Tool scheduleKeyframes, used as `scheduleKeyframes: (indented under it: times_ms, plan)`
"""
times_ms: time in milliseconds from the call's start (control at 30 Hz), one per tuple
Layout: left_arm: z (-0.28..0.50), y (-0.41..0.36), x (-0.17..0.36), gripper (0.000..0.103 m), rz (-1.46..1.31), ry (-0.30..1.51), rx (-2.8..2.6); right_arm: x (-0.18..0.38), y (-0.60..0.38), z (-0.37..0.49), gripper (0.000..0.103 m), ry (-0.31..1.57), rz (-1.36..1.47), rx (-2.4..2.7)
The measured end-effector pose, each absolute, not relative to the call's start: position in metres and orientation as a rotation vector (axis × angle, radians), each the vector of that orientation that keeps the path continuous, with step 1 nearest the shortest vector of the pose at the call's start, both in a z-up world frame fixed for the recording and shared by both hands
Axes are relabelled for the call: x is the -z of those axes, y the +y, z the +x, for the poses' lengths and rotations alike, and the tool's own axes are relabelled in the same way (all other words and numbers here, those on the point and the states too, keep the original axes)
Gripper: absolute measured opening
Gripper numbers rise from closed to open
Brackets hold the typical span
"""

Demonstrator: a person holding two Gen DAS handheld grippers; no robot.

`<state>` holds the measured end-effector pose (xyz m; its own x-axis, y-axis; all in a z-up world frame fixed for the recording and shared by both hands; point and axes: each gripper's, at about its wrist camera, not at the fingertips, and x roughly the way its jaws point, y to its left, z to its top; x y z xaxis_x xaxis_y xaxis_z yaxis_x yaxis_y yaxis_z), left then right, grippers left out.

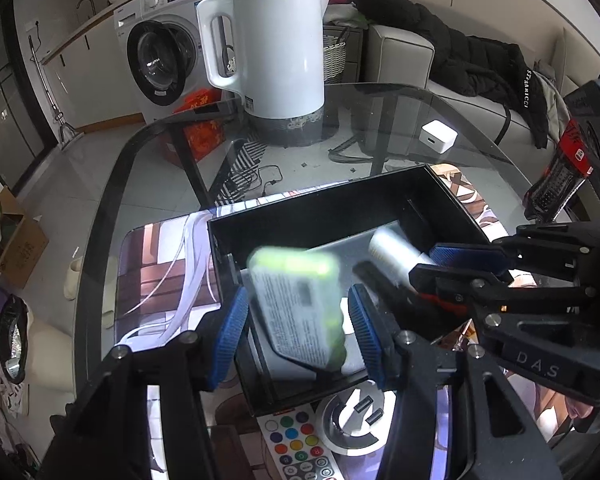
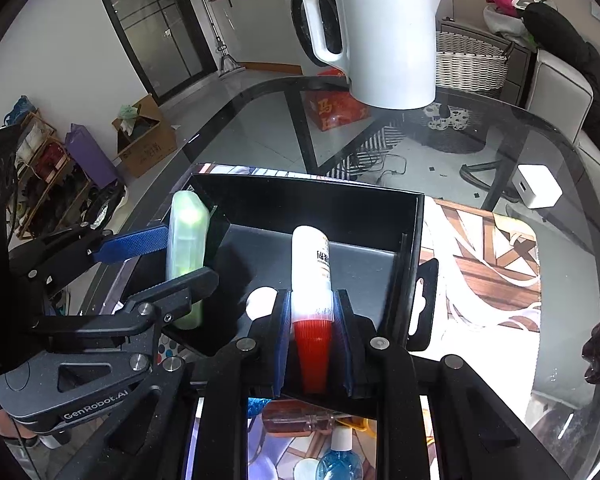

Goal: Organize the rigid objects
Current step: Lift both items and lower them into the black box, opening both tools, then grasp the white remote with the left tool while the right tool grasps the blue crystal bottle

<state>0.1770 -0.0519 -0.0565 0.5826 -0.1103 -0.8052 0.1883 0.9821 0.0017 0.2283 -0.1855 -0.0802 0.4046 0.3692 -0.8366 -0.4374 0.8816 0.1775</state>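
Both grippers (image 1: 298, 314) (image 2: 312, 338) tilted over box (image 1: 320, 204)

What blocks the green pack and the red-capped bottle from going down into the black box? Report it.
Nothing visible does. The left gripper holds the green pack and the right gripper the bottle over the open black box. Only a small white round piece lies on its floor, between the two.

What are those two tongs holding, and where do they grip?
Left tongs: pale green rectangular plastic case, by its long sides. Right tongs: white tube, at its red cap.
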Motion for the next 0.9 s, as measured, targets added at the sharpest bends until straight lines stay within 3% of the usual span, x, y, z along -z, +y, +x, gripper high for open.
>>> scheduleKeyframes:
  times_ms: [100, 233, 367, 467, 533, 900]
  plan:
    - [0.175, -0.053, 0.052, 0.054, 0.087, 0.922, 0.180, 0.075, -0.189, 0.224, 0.021, 1.022, -0.063, -0.513]
    - [0.169, -0.052, 0.044, 0.066, 0.086, 0.902, 0.181, 0.064, -0.195, 0.216, 0.021, 0.985, -0.059, -0.514]
    - [0.154, -0.051, 0.034, 0.067, 0.082, 0.876, 0.190, 0.051, -0.205, 0.202, 0.022, 0.953, -0.052, -0.534]
    - [0.140, -0.050, 0.026, 0.072, 0.084, 0.851, 0.185, 0.041, -0.213, 0.187, 0.027, 0.919, -0.062, -0.542]
    - [0.129, -0.047, 0.021, 0.079, 0.080, 0.837, 0.182, 0.036, -0.219, 0.175, 0.037, 0.902, -0.068, -0.546]
    - [0.092, -0.037, 0.032, 0.080, 0.056, 0.923, 0.203, 0.048, -0.231, 0.137, 0.040, 0.948, -0.143, -0.593]
